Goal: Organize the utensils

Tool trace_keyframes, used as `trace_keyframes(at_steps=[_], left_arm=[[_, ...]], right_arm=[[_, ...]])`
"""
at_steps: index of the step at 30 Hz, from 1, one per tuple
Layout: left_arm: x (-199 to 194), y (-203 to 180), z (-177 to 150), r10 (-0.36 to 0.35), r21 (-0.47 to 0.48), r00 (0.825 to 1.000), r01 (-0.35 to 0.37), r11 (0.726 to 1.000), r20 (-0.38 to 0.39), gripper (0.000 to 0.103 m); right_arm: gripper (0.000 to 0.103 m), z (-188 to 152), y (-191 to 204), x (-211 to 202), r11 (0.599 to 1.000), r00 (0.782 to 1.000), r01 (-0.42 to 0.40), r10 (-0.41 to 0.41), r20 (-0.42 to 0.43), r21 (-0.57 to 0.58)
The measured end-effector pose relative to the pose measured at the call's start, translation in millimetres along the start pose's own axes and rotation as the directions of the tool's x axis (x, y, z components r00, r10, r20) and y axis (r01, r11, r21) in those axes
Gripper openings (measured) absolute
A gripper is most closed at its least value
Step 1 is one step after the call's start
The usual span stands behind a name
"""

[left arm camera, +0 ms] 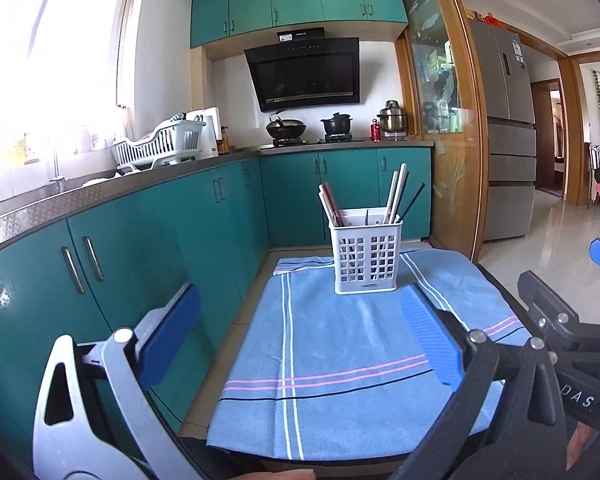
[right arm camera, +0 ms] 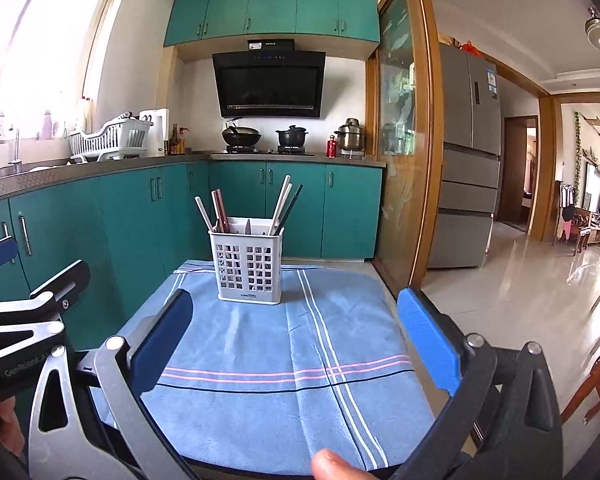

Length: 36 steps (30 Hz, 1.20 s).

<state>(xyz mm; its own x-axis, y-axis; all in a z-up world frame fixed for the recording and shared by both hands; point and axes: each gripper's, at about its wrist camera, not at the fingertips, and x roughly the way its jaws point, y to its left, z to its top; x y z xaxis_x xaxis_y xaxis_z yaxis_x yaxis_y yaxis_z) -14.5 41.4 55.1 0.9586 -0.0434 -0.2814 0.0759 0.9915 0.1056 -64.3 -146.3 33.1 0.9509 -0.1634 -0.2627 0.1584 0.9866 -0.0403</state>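
White plastic lattice formed the utensil caddy (right arm camera: 249, 266), which stood upright toward the far edge of the table (right arm camera: 466, 458), on a blue striped towel (right arm camera: 268, 344). Chopsticks (right arm camera: 283, 204) leaned out of its right compartment and more sticks (right arm camera: 219, 210) out of its left, all tilted outward. Nothing else lay on the towel, so the sorting looked finished or nearly so.

Both tools hung near the front of the table, well short of the caddy. The left gripper (left arm camera: 300, 336) was spread wide and empty; the right gripper (right arm camera: 296, 344) was likewise wide and empty.

The caddy looked light and tall, so a reach that caught a leaning chopstick or pushed on the rim could have tipped it. It also stood near the table's far edge, and the towel under it was loose cloth; dragging a finger across the towel could have shifted the caddy toward the drop.

Hard to judge: the middle compartment's contents, since only something dim showed through the holes. Whether the left sticks were all chopsticks could not be told. The table itself was almost wholly hidden by the towel, and a fingertip (right arm camera: 338, 465) was cut off at the bottom.
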Motion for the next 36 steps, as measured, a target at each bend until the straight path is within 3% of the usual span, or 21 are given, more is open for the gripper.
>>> trace_keyframes(at_steps=[36], left_arm=[[-19.7,5.3,3.2,-0.006,-0.004,1.0,0.006,1.0,0.01,0.099]], right_arm=[[0.1,0.2,-3.4,-20.5,1.0,1.0,0.008,-0.008,0.024,0.01]])
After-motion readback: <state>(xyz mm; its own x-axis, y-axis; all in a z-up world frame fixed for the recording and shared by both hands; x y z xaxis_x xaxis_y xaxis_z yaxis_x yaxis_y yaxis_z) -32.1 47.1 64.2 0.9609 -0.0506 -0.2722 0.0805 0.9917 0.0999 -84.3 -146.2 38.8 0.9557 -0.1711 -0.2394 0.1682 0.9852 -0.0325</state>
